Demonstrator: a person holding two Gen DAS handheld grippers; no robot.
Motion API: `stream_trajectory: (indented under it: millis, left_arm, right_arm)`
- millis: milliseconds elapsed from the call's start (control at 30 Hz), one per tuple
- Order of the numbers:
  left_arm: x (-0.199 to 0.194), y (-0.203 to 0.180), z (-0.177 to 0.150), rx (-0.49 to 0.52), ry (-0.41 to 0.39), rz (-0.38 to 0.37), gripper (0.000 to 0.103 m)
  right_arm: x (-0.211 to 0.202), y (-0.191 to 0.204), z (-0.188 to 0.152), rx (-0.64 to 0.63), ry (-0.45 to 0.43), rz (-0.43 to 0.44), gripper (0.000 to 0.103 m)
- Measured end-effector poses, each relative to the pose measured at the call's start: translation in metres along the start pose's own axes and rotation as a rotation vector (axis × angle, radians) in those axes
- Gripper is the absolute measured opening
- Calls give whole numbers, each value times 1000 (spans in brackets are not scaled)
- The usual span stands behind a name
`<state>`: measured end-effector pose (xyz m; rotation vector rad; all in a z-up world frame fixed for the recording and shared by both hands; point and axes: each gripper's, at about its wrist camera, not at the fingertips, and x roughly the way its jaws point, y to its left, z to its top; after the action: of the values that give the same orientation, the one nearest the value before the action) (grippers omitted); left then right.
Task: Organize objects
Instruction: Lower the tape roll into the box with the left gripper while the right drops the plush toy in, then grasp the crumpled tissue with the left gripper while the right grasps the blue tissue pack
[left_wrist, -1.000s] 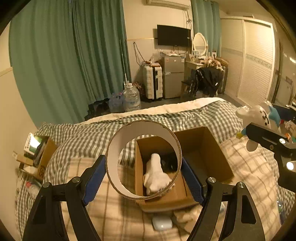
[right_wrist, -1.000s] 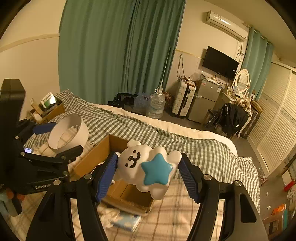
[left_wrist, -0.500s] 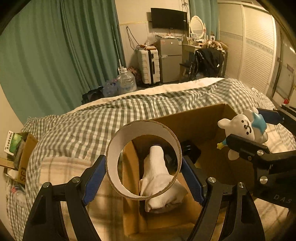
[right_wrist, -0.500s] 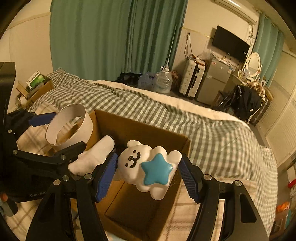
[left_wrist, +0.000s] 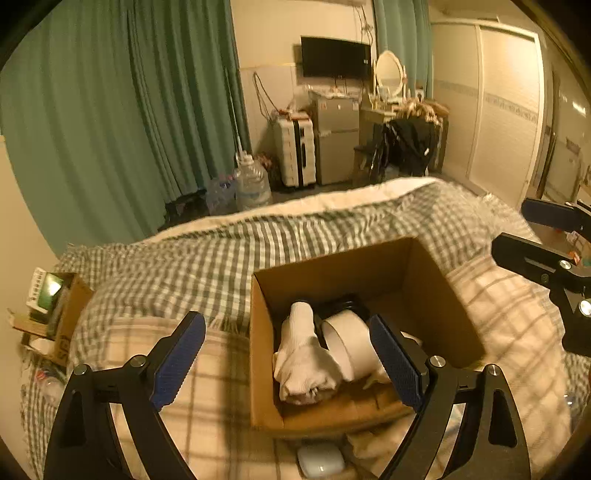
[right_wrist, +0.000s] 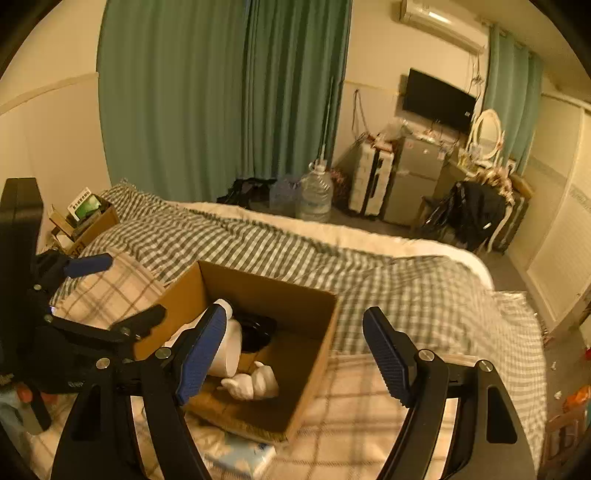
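Note:
An open cardboard box (left_wrist: 332, 258) (right_wrist: 266, 291) rests on the checked bedding. Inside it lie a white cardboard ring (left_wrist: 354, 343) (right_wrist: 231, 347) on its side, a rolled white sock (left_wrist: 303, 362), a black object (left_wrist: 343, 306) (right_wrist: 258, 328) and a white plush toy (right_wrist: 255, 382) on the bottom. My left gripper (left_wrist: 286, 319) (right_wrist: 125, 288) hovers over the box's left half, its jaws opening with nothing between them. My right gripper (right_wrist: 295, 311) (left_wrist: 517, 227) hangs above the box's right half, its jaws also opening and holding nothing.
A small carton of books (left_wrist: 55, 306) (right_wrist: 85, 218) stands at the bed's left edge. A white earbud case (left_wrist: 319, 459) and a pale blue packet (right_wrist: 251, 456) lie in front of the box. A water jug (left_wrist: 251, 184), a suitcase and a fridge stand beyond the bed.
The left gripper has let go of the white ring and the right gripper of the plush toy; both now lie in the box. Both pairs of jaws stand wider.

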<state>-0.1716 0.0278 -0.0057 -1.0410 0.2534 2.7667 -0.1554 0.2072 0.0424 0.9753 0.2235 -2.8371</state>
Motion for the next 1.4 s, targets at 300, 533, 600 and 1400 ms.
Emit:
stream_trajectory:
  millis: [300,533,600,1400]
  left_arm:
    - [-78,7,-25,-41,-28,16,93]
    - [-91,8,-67,-94,-34,32,93]
    - [-85,9,-81,-117,-32,38,93]
    - [9,1,-150,-97,160,60,93]
  right_arm:
    - [-90,12,-17,-22,-44,-41,76]
    - [-97,30,-62,-19,-15,-32,76]
    - [-88,35,-78,-13,9,-21,76]
    - [83,48,-162,20,415,13,73]
